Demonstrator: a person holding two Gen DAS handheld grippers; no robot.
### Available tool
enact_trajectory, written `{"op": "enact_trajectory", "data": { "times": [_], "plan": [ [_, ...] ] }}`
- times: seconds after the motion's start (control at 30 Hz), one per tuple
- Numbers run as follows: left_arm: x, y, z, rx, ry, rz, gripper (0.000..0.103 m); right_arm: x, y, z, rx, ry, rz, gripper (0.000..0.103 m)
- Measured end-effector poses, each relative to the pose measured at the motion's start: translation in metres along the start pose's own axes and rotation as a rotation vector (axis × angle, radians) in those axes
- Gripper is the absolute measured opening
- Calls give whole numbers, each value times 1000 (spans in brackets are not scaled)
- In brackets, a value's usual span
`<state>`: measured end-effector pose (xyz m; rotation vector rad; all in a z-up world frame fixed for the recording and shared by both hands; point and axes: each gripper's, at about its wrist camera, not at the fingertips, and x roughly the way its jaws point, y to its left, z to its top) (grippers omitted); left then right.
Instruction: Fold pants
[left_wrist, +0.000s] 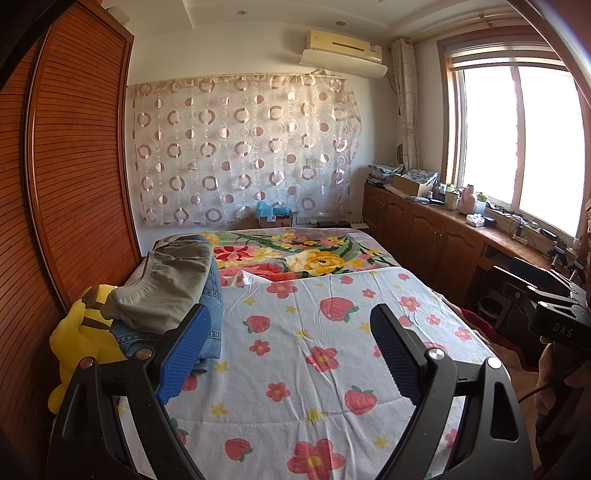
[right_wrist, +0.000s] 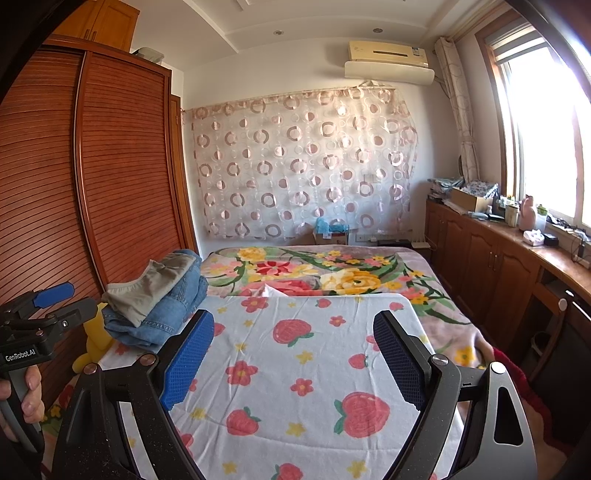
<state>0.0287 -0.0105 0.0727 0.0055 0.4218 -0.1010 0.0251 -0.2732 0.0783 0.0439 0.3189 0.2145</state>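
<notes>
The black body of the left gripper (right_wrist: 122, 317) reads "GenRobot.AI" in white, seen from the right wrist view; the right gripper (left_wrist: 576, 302), at the edge of the left wrist view, carries the letters "DAS". Both stand with blue-padded jaws spread wide and nothing between them, above a white strawberry-and-flower printed sheet (left_wrist: 314, 369) on the bed. The pants, a stack of khaki trousers over blue denim jeans (left_wrist: 177, 291), lie at the sheet's left edge beside a yellow plush toy (left_wrist: 77, 332). An open cardboard box (left_wrist: 406, 183) on the wooden desk holds contents too small to tell.
</notes>
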Motion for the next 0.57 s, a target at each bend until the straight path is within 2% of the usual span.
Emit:
{"op": "enact_trajectory", "data": {
  "times": [0.57],
  "plan": [
    [0,1,0,-1,0,-1,89,0,-1,1,3,1,-2,89]
  ]
}}
